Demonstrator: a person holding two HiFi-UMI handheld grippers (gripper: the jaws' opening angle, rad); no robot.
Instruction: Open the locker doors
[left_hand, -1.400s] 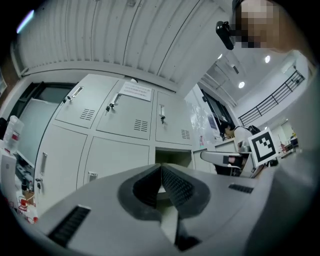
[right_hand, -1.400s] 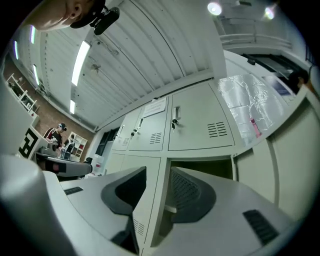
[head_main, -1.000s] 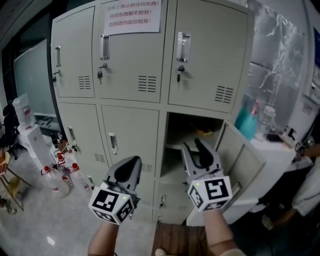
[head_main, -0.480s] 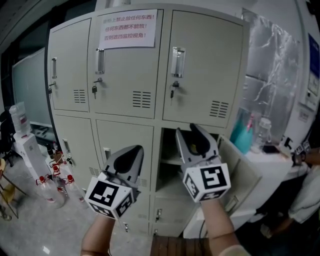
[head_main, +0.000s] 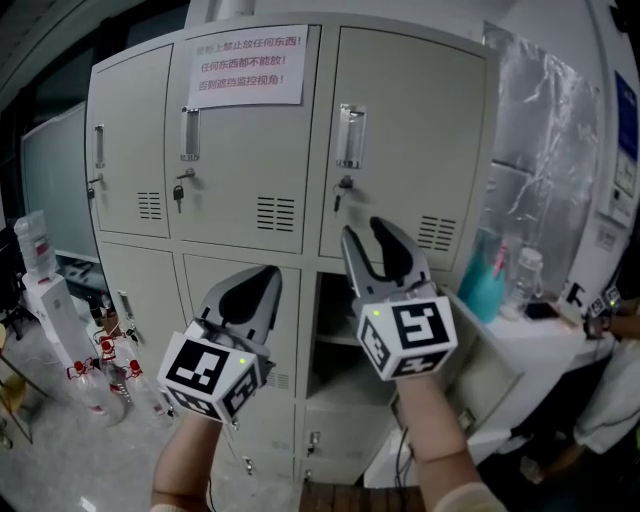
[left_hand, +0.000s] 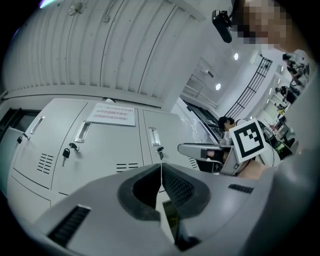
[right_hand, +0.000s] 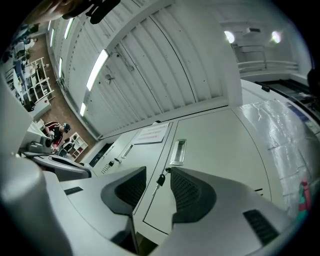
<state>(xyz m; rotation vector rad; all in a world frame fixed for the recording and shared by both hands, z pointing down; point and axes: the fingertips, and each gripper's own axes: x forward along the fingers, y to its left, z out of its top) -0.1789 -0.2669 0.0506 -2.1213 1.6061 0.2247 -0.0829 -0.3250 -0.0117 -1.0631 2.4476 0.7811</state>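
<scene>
A beige bank of lockers (head_main: 250, 150) stands in front of me. The top right door (head_main: 410, 120) is closed, with a recessed handle (head_main: 349, 135) and a key (head_main: 340, 192) hanging in the lock below it. Under it, the middle right compartment (head_main: 335, 340) is open, its door (head_main: 485, 370) swung out to the right. My right gripper (head_main: 364, 230) is open and empty, raised in front of the top right door's lower edge; in the right gripper view the key (right_hand: 160, 180) shows in the gap of the gripper (right_hand: 157, 175). My left gripper (head_main: 262, 278) (left_hand: 161, 170) is shut on nothing, lower left.
A paper notice (head_main: 245, 66) is taped to the top middle door. A water dispenser (head_main: 40, 270) and bottles (head_main: 105, 365) stand on the floor at left. To the right are a foil-covered panel (head_main: 545, 150), a teal bottle (head_main: 487, 280) and a white counter (head_main: 545, 335).
Both grippers have risen from in front of the open compartment toward the upper row. The view has tilted upward. The jaws have not changed.
</scene>
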